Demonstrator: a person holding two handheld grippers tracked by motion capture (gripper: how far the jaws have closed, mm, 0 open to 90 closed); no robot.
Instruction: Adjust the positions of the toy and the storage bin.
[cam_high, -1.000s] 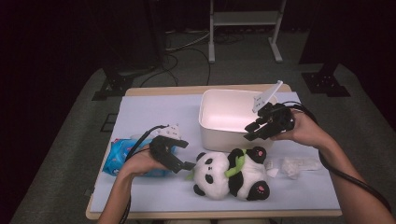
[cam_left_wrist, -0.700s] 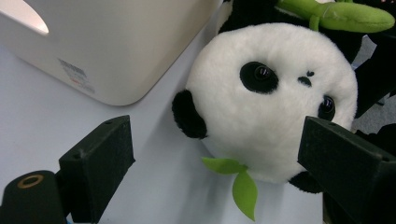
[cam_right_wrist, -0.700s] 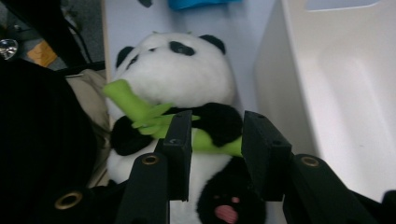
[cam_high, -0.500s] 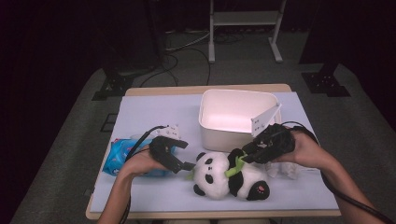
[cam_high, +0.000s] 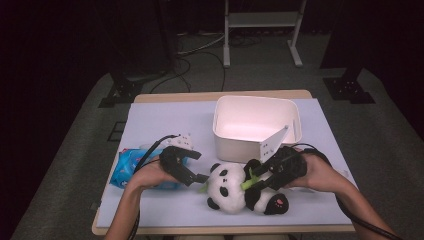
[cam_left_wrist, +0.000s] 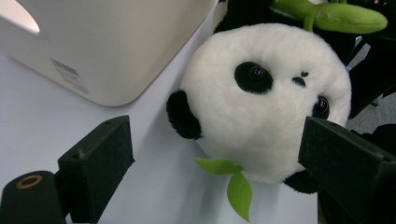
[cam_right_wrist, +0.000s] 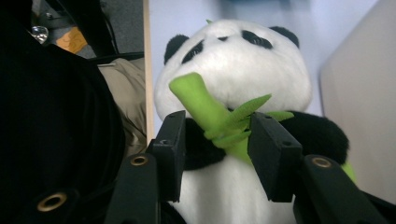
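Observation:
A black-and-white panda plush (cam_high: 235, 187) lies on its back at the front of the pale table sheet, with a green bamboo stalk (cam_right_wrist: 201, 102) on its chest. My left gripper (cam_high: 200, 166) rests just left of the panda's head (cam_left_wrist: 266, 107), open, jaws set wide and touching nothing. My right gripper (cam_high: 255, 179) reaches in from the right over the panda's chest. Its jaws have just been opening and stand either side of the bamboo stalk without squeezing it (cam_right_wrist: 217, 135).
A white plastic bin (cam_high: 257, 98) stands right behind the panda, with a white card (cam_high: 275, 142) leaning inside its near right corner. A blue packet (cam_high: 125, 167) lies under my left hand. The table's front edge is close behind the panda.
My right gripper has come from the bin's right rim down and left onto the panda's chest, jaws wider. The white card now sits lower in the bin. The left gripper has stayed put.

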